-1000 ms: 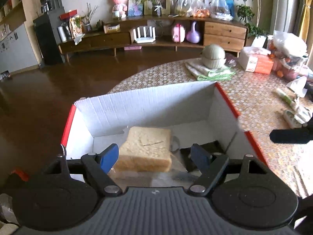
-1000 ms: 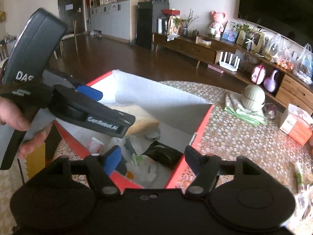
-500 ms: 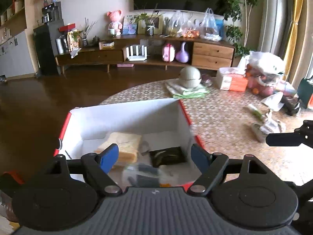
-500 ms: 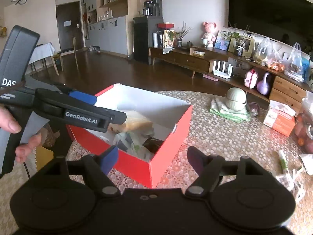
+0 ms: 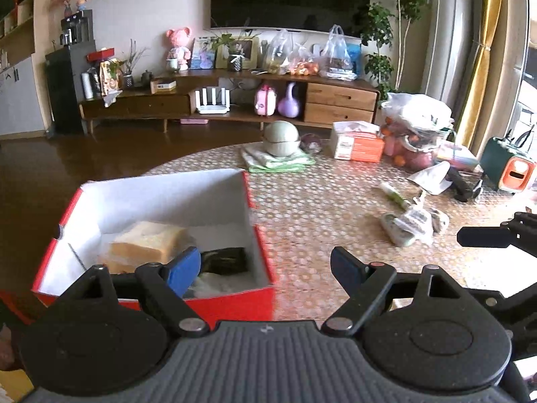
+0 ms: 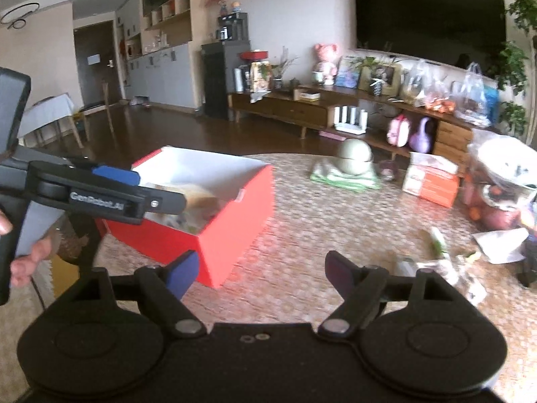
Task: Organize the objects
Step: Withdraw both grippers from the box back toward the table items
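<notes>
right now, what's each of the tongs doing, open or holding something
Left tongs: open, empty, beside the red cardboard box.
Right tongs: open, empty, above the patterned table.

Bare tablecloth [image 6: 302, 221] is left between the red box [image 6: 231, 231] and the small packets [image 5: 407, 223]; farther back, bags [image 5: 416, 127] crowd the edge.

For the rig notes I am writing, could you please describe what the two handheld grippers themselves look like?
Both are matt black plastic. The left gripper has two angled arms tipped with blue pads, pivoting on silver bolts above two round housings, with a ribbed grey body behind. The right gripper matches, though its body is smooth black. Seen side-on, the left one bears white "GenRobot.AI" lettering and a grey handle.
</notes>
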Tool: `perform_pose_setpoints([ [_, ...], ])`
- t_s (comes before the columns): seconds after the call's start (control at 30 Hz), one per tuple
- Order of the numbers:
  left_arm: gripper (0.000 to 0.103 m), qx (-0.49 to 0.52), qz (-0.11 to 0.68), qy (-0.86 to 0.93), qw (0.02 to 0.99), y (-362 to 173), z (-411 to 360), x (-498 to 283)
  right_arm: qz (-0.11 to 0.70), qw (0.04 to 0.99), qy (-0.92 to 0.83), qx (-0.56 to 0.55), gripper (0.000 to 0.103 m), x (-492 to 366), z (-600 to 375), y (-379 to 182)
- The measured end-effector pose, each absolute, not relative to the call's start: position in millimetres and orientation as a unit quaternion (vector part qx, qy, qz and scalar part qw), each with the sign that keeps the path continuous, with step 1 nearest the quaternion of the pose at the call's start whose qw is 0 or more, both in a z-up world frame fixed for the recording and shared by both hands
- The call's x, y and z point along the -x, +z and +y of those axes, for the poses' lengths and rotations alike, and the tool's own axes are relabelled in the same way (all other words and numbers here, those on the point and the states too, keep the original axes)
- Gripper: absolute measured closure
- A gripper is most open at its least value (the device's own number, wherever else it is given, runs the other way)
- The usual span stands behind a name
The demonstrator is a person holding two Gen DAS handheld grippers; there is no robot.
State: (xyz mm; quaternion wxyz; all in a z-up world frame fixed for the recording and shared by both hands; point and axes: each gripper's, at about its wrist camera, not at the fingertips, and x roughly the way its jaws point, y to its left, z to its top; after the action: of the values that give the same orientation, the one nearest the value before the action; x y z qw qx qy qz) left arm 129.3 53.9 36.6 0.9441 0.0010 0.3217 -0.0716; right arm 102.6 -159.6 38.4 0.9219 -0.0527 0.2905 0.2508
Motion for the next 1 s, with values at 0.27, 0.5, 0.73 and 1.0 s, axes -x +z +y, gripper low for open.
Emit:
perform_pose_setpoints([
  [0.27, 0.004, 0.008, 0.320, -0.093, 0.943, 23, 9, -133, 0.303, 0.924, 0.235, 0.021, 0.021, -98, -215, 25],
  [0.5, 0.001, -0.003, 0.326, -0.118, 0.938, 5, -37, -151, 0.335, 0.922, 0.195, -0.003, 0.021, -108, -262, 2],
  [0.73, 0.001, -0.005, 0.332, -0.145, 0.932, -18, -81, -176, 0.358, 0.923, 0.128, 0.060, 0.021, -131, -301, -24],
  [1.0, 0.001, -0.048, 0.331, -0.175, 0.926, -38, -133, -213, 0.353, 0.928, 0.088, 0.081, 0.021, -169, -339, -43],
])
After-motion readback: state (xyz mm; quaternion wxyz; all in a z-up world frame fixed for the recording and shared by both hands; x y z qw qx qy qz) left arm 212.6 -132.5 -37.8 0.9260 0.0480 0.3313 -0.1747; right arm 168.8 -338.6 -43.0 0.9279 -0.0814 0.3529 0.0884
